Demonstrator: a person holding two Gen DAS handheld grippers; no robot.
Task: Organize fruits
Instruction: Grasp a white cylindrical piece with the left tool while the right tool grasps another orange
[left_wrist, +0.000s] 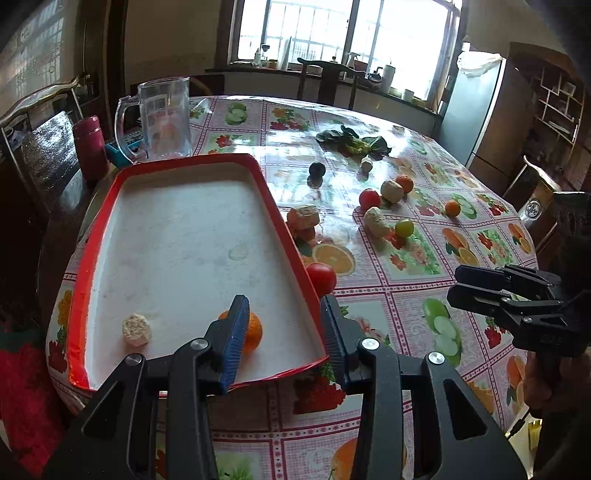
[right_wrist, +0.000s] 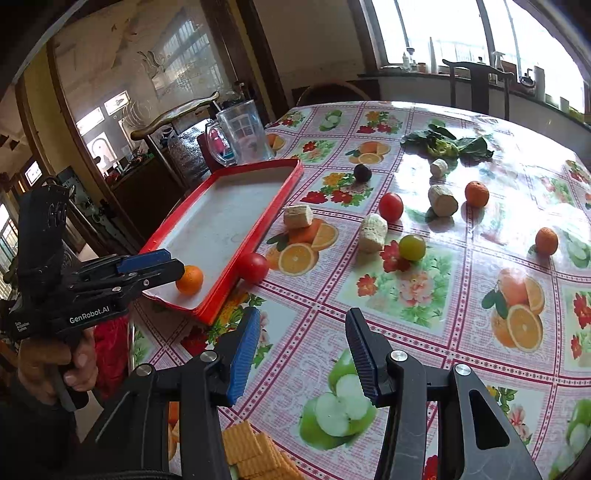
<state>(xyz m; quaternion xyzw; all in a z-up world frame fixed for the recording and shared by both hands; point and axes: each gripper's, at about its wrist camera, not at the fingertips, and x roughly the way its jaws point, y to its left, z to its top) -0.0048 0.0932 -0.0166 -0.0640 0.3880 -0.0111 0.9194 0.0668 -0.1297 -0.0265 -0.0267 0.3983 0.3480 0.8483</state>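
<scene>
While our left gripper (left_wrist: 282, 332) hangs spread over the red tray (left_wrist: 92, 258), an orange (right_wrist: 189, 279) rests inside. Our right gripper (right_wrist: 303, 350) gapes above the tablecloth (right_wrist: 461, 295); the tray's pale lump (left_wrist: 136, 329) is perhaps corn.

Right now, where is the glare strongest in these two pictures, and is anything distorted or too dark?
Left wrist view: the window is blown out, with glare on the tablecloth near the greens; the corners are dark. Right wrist view: glare washes the cloth around the far white piece; the tray edges bend from the fisheye.
</scene>
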